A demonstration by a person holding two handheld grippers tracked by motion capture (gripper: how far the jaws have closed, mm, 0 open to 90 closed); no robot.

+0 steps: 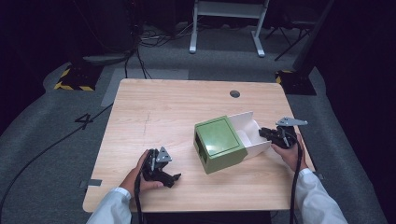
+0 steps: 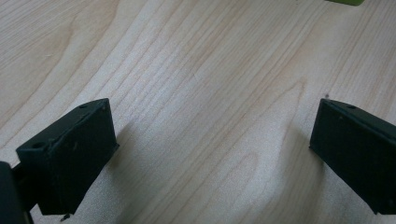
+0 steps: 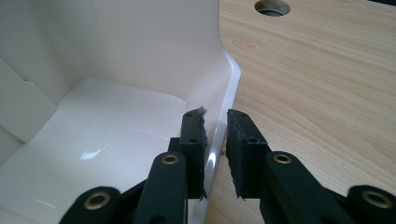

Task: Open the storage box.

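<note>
Right gripper view: we find the right gripper (image 3: 215, 140) with jaws set narrow, astride the thin outer edge of the white tray (image 3: 116, 140). One pad sits inside the tray, the other outside over the table (image 3: 317, 93). The inner pad looks to be against the wall; on the outer side we see a thin gap, so we cannot confirm a firm pinch. Tray floor is glossy w/ light glare. A round hole (image 3: 272, 6) in the tabletop shows at top of this view.

High view: right gripper (image 1: 268, 134) meets the tray (image 1: 254, 133) at its right end, right hand (image 1: 289, 151) behind it, white sleeve (image 1: 317, 200) below. The tray stands partly out of a green box sleeve (image 1: 218, 143), which lies right of table centre, turned at an angle to the table edges. Tray's open white part points toward the right gripper; the rest is hidden inside the green sleeve.

Left gripper (image 1: 163, 175) rests near the front-left part of the table (image 1: 154, 107), well apart from the box, left hand (image 1: 137, 175) around its body. In the left gripper view we see its jaws wide apart w/ nothing between them, bare wood grain (image 2: 205, 93) underneath, and a sliver of the green sleeve (image 2: 348, 2) at the top edge.
</note>
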